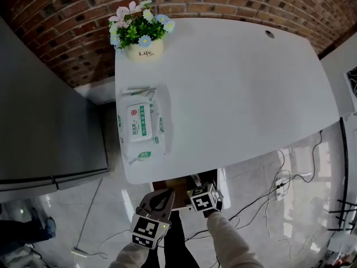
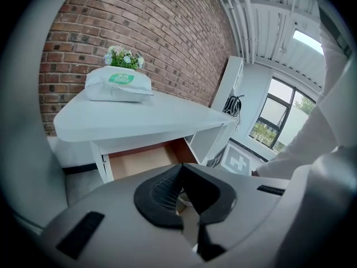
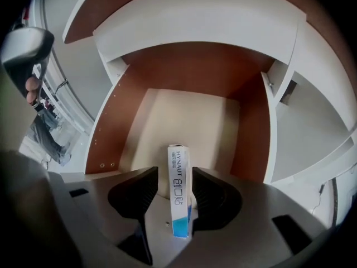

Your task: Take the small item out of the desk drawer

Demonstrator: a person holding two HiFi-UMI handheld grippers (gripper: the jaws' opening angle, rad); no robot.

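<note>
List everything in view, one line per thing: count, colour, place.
Desk: one, white, against the brick wall.
Flower pot: one, cream, desk's far left corner.
Wipes pack: one, white and green, desk's left side.
Drawer: one, brown inside, open under the desk.
Small box: one, white and blue, at the drawer's front.
Cables: several, dark, floor on the right.
Left hand-held gripper: one, grey, jaws together, before the drawer.
Right hand-held gripper: one, grey, jaws apart either side of the small box.
</note>
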